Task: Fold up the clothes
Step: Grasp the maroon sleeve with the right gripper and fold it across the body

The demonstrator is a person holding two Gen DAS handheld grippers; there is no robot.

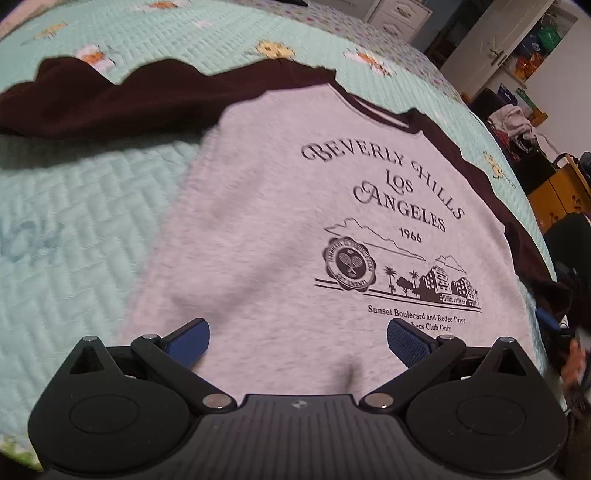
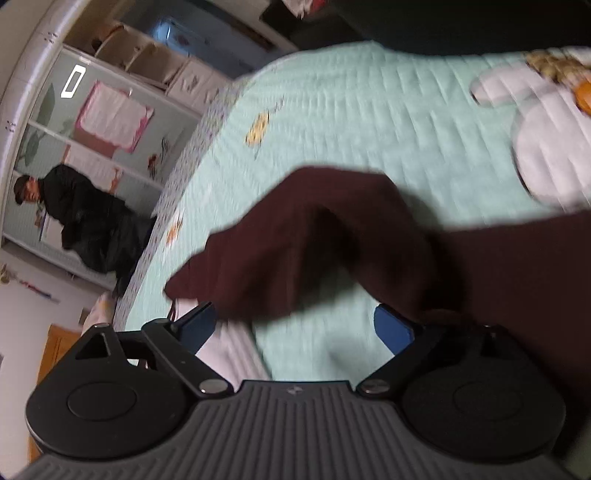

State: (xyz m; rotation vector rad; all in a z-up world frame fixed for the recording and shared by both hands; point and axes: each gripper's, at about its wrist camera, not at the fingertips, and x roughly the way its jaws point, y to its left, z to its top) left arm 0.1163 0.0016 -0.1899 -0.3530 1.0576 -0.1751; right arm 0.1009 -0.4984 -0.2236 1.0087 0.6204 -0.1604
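Note:
A grey sweatshirt (image 1: 295, 221) with dark maroon sleeves and a "Beverly Hills Los Angeles" print lies front up on a mint quilted bedspread (image 1: 74, 240). One maroon sleeve (image 1: 129, 103) stretches out to the left. My left gripper (image 1: 297, 339) is open above the lower part of the shirt's front, nothing between its blue pads. In the right wrist view the other maroon sleeve (image 2: 314, 240) lies bunched on the bedspread (image 2: 351, 110). My right gripper (image 2: 295, 328) is open just short of it; the cloth drapes close over the right-hand finger (image 2: 393, 332).
The bed's edge runs along the right of the left wrist view, with a white dresser (image 1: 399, 14), a door (image 1: 498, 48), a clothes pile (image 1: 513, 122) and a yellow wooden cabinet (image 1: 554, 192) beyond. A person in dark clothes (image 2: 81, 218) stands beside the bed before a wardrobe.

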